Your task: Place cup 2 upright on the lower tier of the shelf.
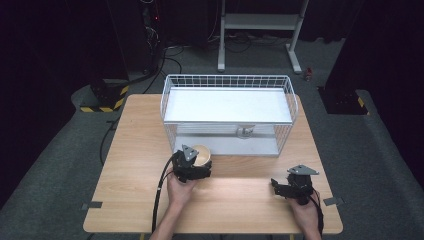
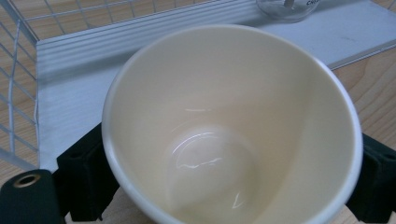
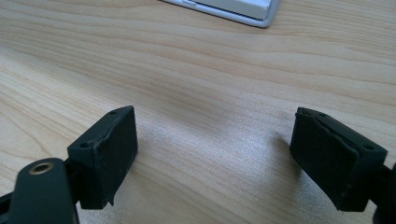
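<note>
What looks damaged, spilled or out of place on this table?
Nothing stands out. The cream cup is empty and whole, held between the jaws of the left tool beside the white wire basket. The right tool is open over bare wooden table. A small clear glass thing sits inside the basket.

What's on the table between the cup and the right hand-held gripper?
Nothing: the high view shows bare wood between the cup and the right hand-held gripper.
</note>
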### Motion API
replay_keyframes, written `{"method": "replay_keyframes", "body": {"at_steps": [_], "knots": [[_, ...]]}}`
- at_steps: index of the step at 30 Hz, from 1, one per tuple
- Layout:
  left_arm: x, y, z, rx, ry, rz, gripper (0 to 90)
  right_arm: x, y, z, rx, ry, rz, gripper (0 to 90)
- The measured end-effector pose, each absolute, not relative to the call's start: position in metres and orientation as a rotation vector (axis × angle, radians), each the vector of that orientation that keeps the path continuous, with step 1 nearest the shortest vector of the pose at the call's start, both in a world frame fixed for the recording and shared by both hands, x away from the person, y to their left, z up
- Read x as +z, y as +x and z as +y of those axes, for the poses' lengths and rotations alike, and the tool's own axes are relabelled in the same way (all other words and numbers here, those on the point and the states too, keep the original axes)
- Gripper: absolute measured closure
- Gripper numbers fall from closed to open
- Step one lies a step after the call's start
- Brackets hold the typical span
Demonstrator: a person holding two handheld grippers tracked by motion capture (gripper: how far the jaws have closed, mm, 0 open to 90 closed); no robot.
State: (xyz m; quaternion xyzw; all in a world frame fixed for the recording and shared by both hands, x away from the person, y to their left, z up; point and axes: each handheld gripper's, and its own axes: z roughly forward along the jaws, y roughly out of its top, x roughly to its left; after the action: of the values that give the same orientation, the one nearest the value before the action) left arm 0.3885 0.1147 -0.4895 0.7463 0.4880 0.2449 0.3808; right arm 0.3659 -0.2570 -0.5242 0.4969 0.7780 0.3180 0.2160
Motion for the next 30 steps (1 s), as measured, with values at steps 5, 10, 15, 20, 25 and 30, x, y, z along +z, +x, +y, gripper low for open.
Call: {"method": "replay_keyframes", "body": {"at_steps": [5, 10, 15, 20, 25, 30], "knots": [[-0.487, 0.388, 0.116, 0.621, 1.884, 1.254, 9.5, -0.524, 0.366, -0.257, 0.881, 1.377, 2.156, 15.0], [-0.483, 0.388, 0.115, 0.629, 1.892, 1.250, 9.5, -0.524, 0.366, -0.257, 0.881, 1.377, 2.156, 15.0], [-0.477, 0.391, 0.115, 0.622, 1.884, 1.246, 9.6, -0.524, 0.366, -0.257, 0.881, 1.377, 2.156, 15.0], [-0.473, 0.398, 0.115, 0.625, 1.884, 1.258, 9.6, -0.524, 0.366, -0.257, 0.881, 1.377, 2.156, 15.0], [-0.471, 0.406, 0.115, 0.627, 1.879, 1.266, 9.6, -0.524, 0.366, -0.257, 0.881, 1.378, 2.156, 15.0], [-0.471, 0.413, 0.114, 0.632, 1.885, 1.286, 9.6, -0.524, 0.366, -0.257, 0.881, 1.378, 2.156, 15.0]]}}
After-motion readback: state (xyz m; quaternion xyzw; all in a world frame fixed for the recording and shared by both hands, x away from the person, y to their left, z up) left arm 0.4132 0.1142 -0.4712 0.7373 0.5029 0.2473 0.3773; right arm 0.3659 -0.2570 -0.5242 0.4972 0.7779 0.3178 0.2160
